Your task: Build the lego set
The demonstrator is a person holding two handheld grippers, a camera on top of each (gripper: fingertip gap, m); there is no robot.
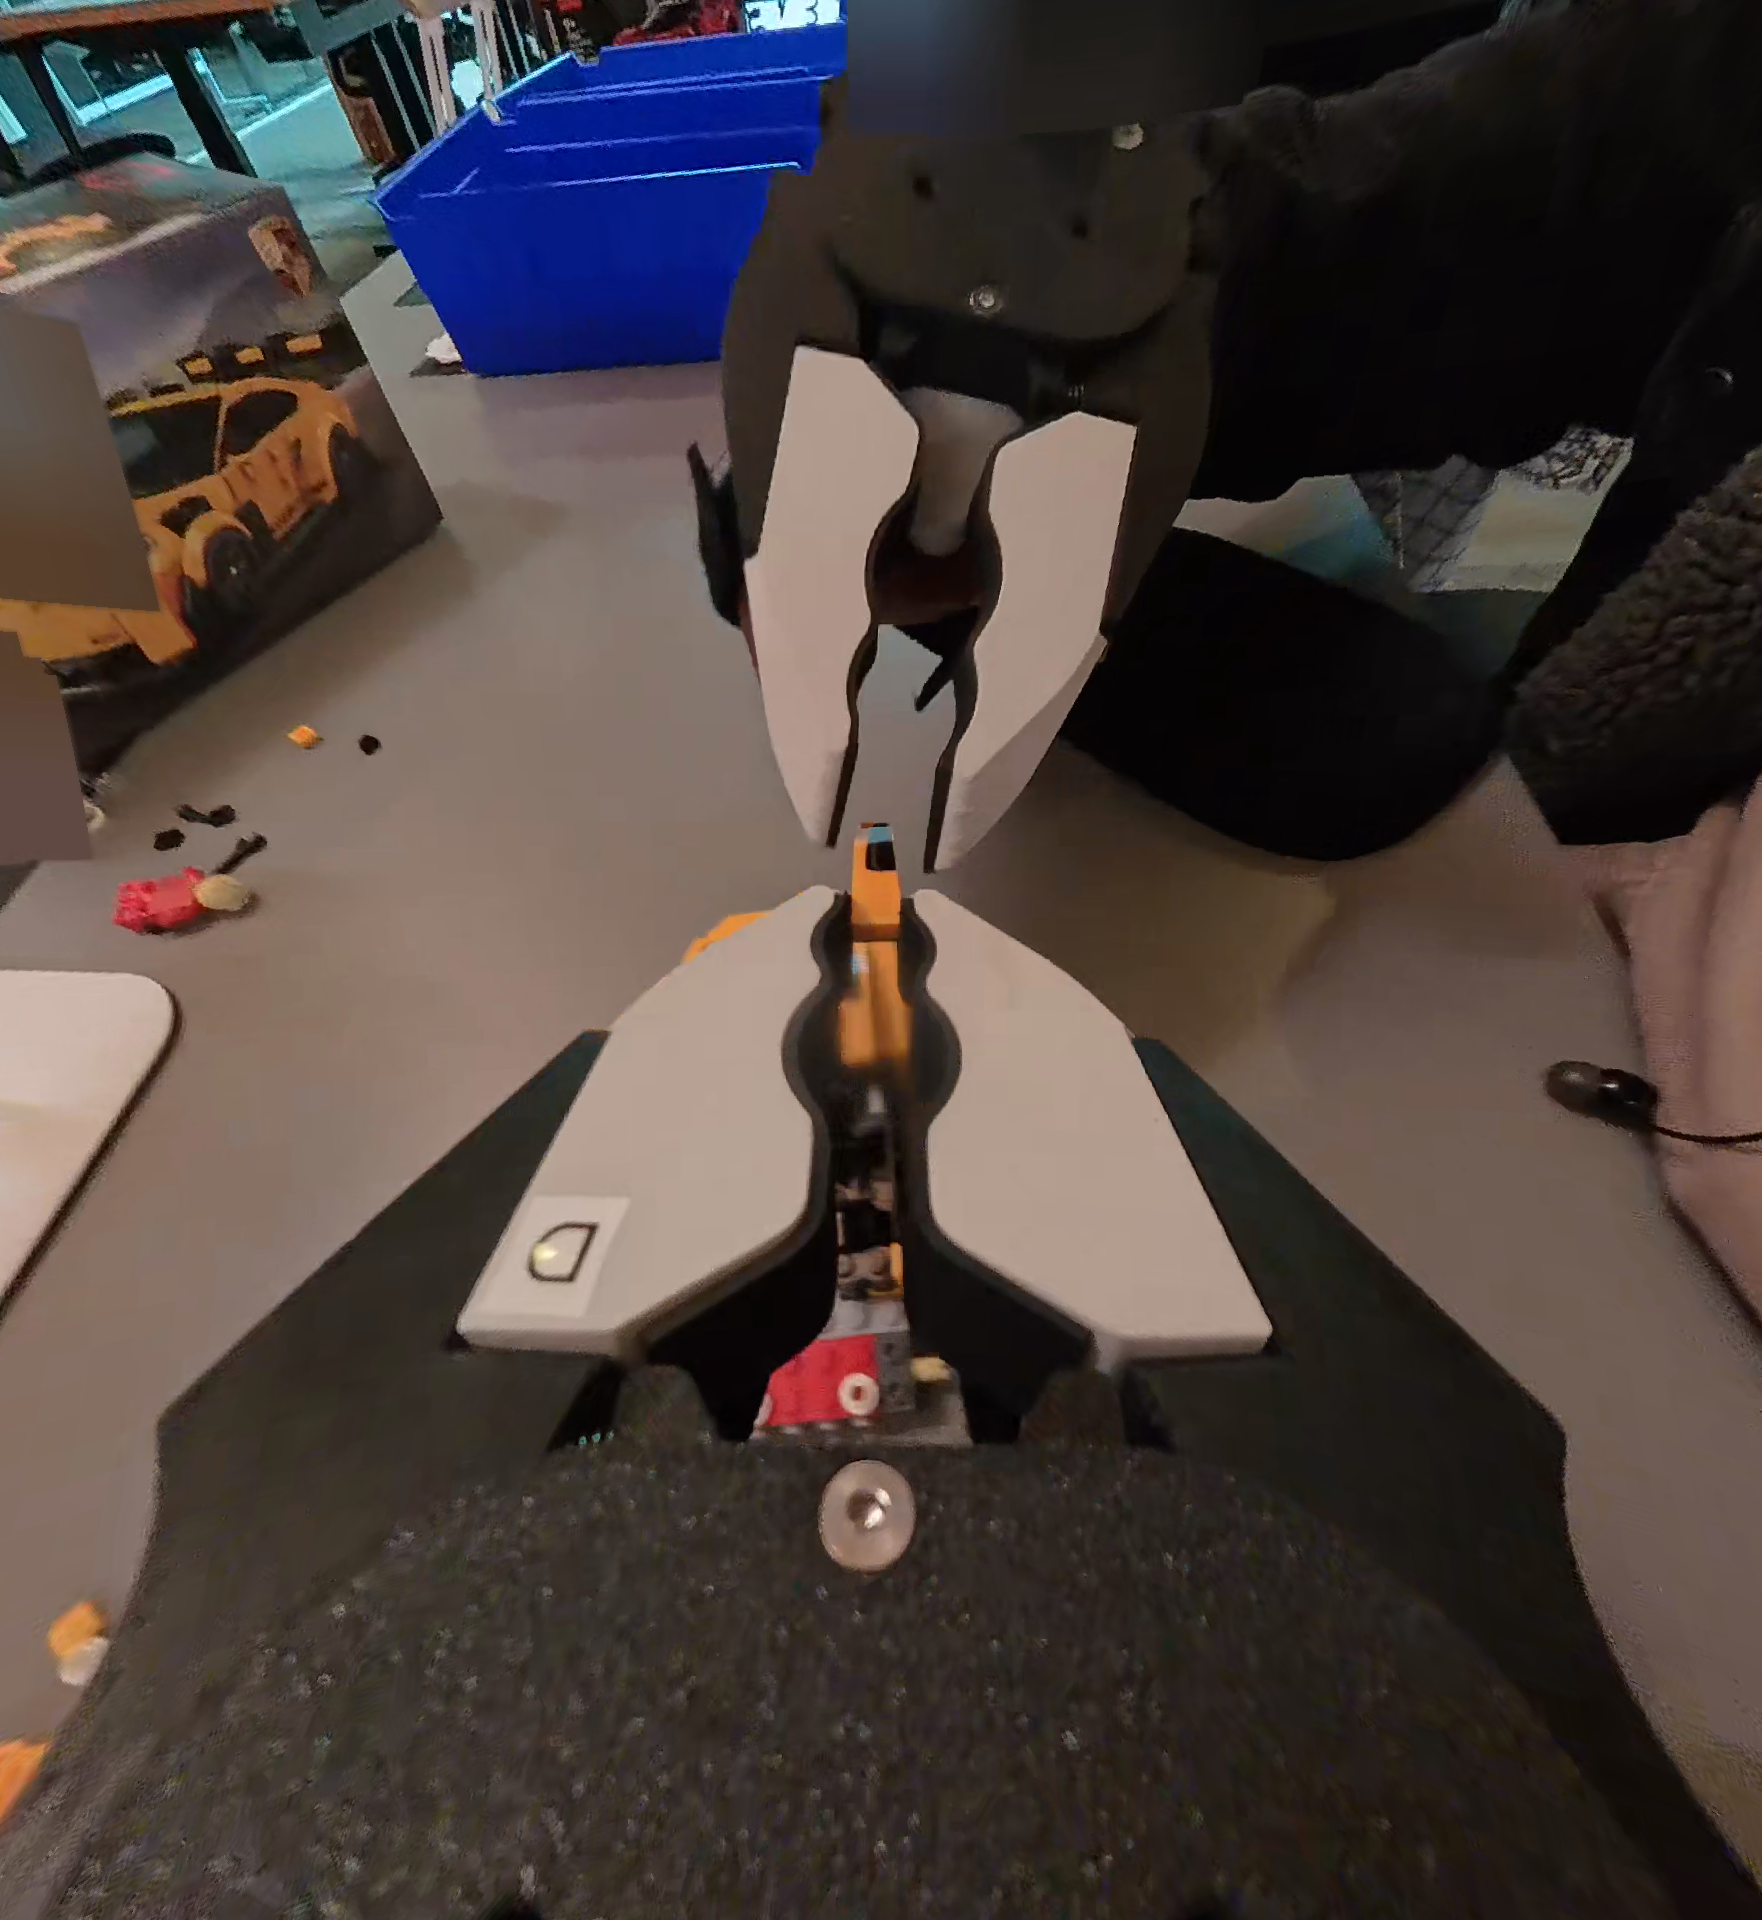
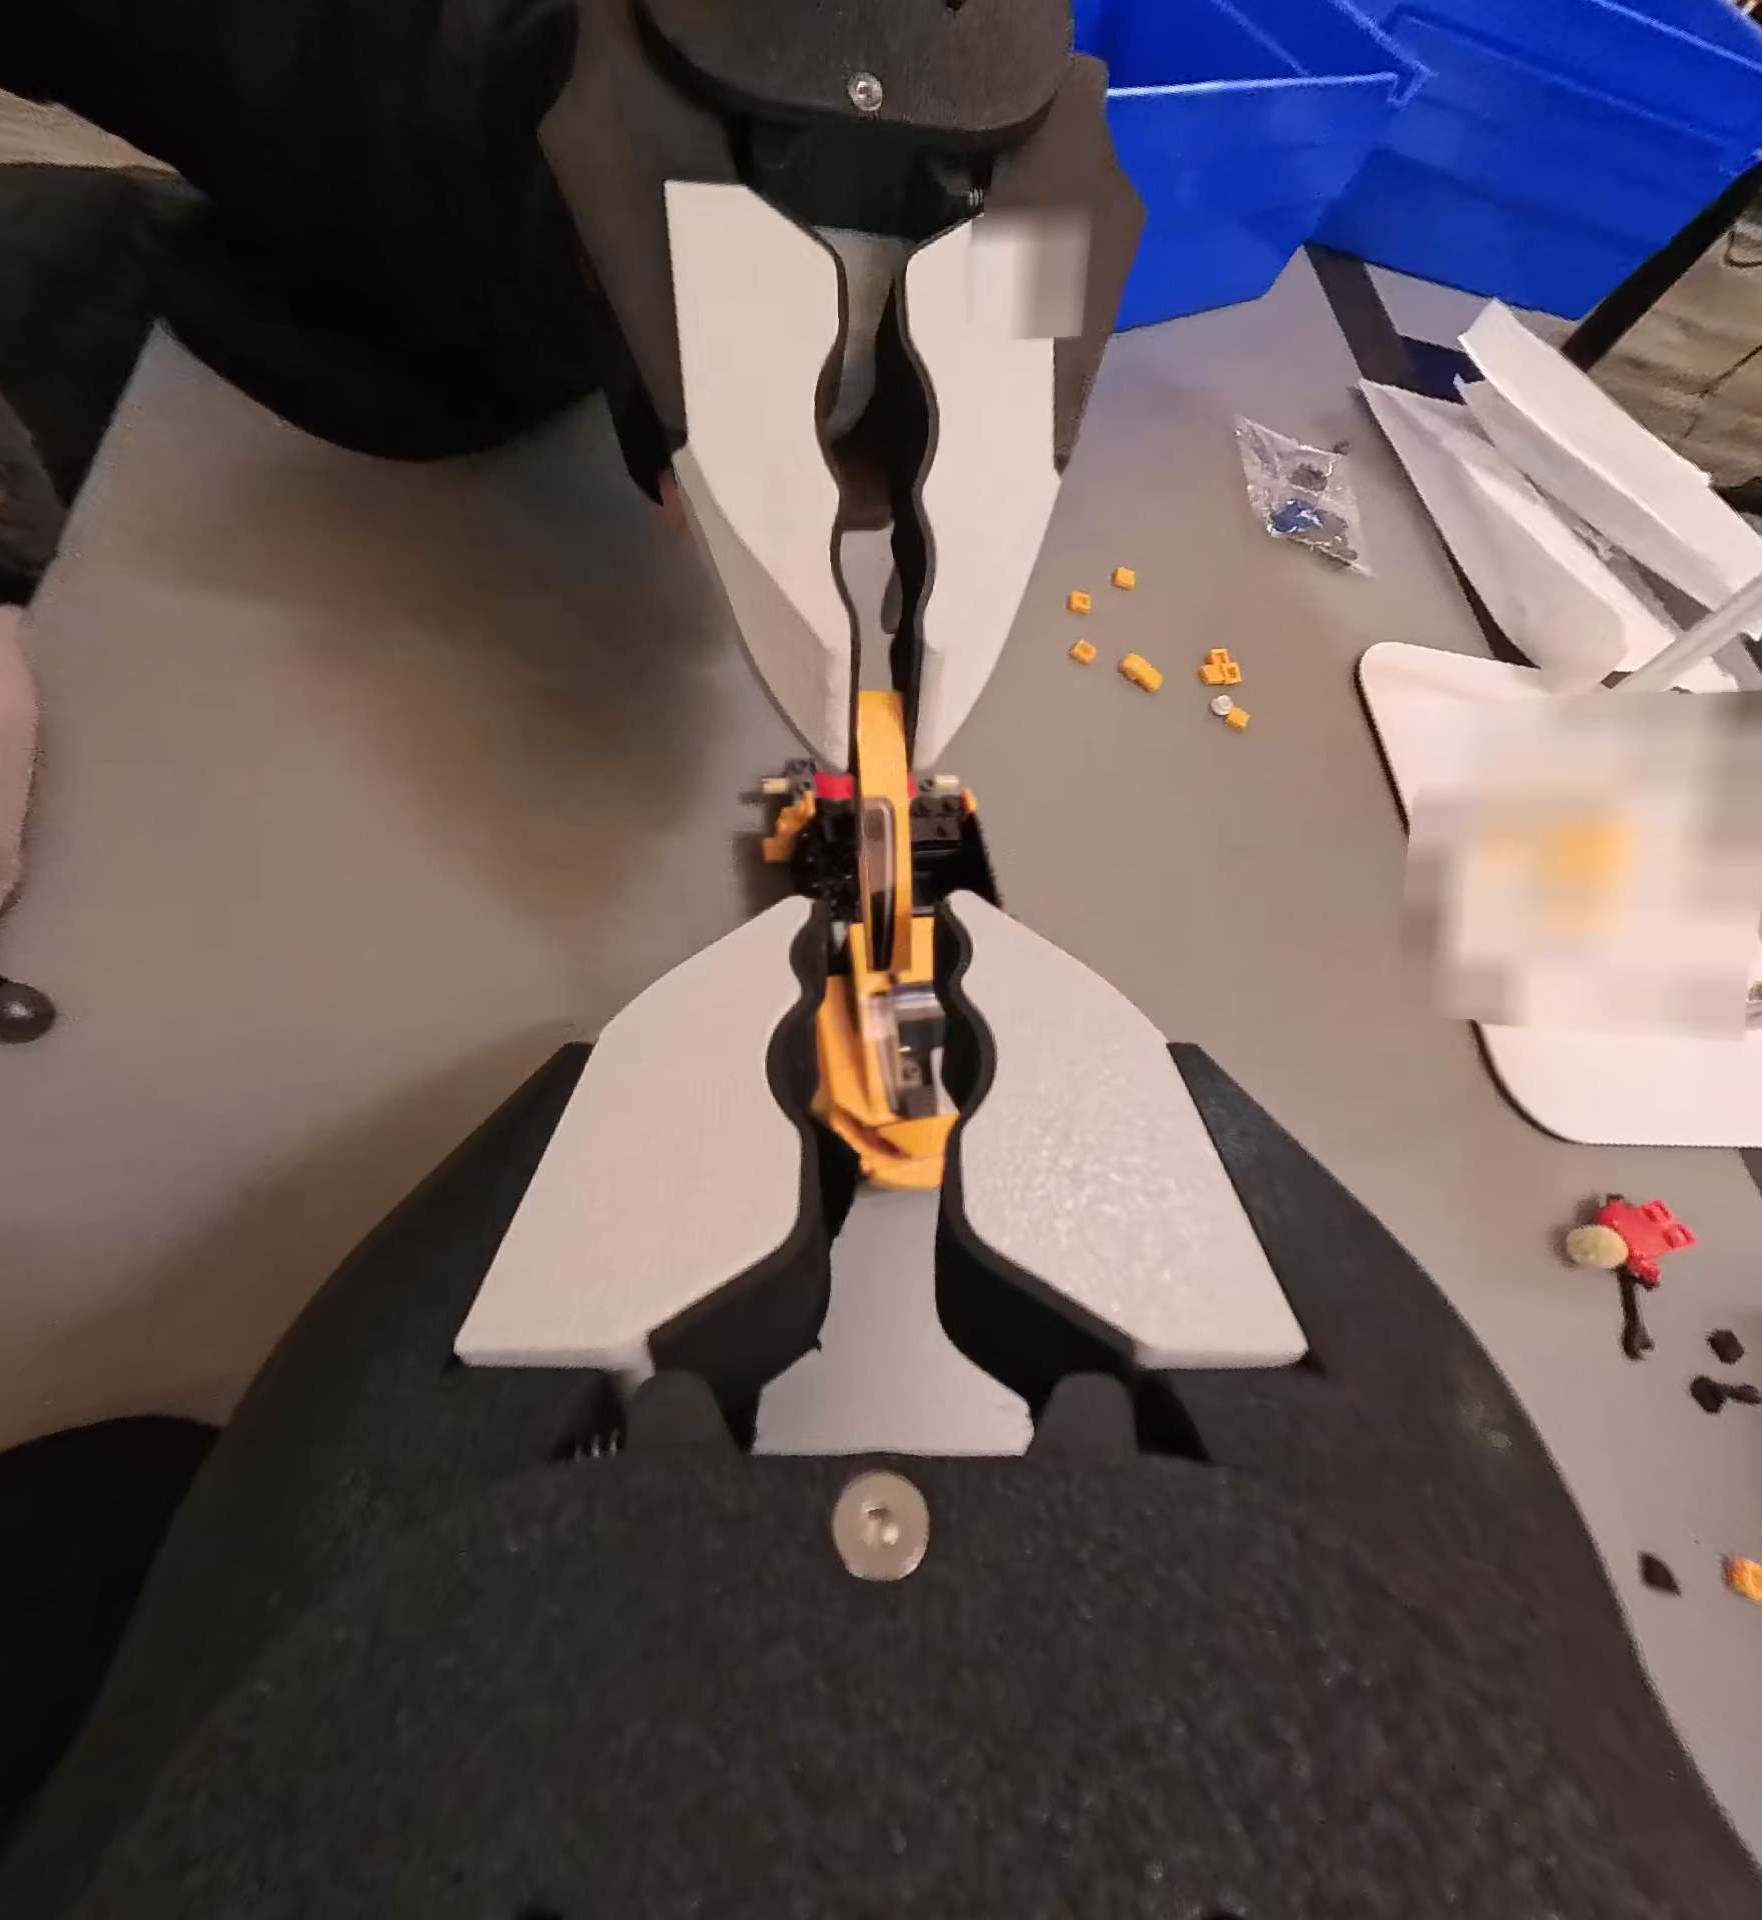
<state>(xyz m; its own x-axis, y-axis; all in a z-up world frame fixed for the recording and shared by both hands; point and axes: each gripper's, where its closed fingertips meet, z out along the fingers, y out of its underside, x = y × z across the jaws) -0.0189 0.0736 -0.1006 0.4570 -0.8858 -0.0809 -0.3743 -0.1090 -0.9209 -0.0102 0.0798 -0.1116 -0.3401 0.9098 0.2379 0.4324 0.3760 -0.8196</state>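
Left fingers (image 1: 841,940) around orange brick model (image 1: 877,904)

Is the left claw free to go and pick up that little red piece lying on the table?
Probably not yet: the left claw is shut on the orange toy car. Otherwise, the table between it and the red piece looks bare.

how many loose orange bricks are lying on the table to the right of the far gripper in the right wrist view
6, maybe more: one, one, one, a rounded one, a clump, one. The clump may hold several.
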